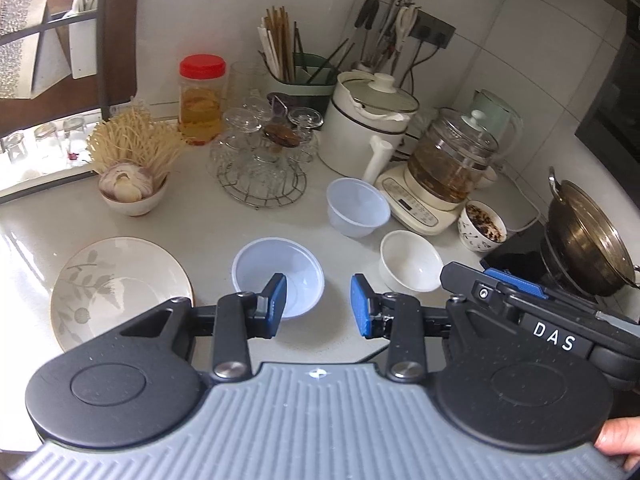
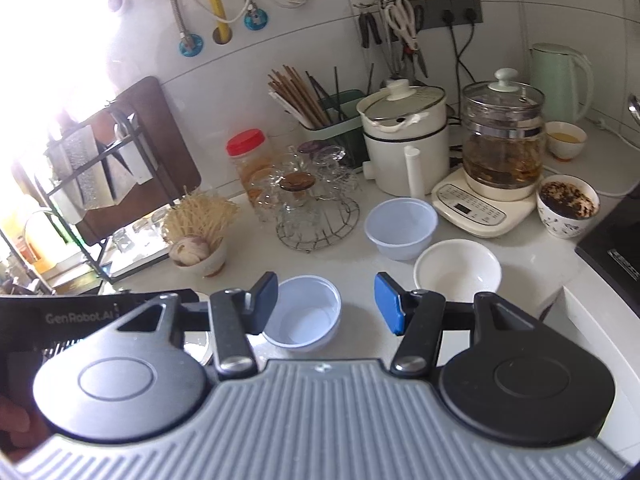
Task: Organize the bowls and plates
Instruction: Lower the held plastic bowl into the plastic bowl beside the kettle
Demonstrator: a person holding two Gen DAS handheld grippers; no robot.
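Glossy white speckled surface [image 1: 192,200], cluttered. Translucent round plastic bowl [image 1: 278,276] beside matte leaf-print plate [image 1: 120,284]; glazed white ceramic bowl [image 2: 456,276] right. Left gripper [image 1: 318,306] and right gripper [image 2: 326,302] both part-open, empty.

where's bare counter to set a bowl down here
Bare counter lies between the garlic bowl, the leaf-patterned plate and the near plastic bowl. The back is crowded: glass rack, white pot, glass kettle.
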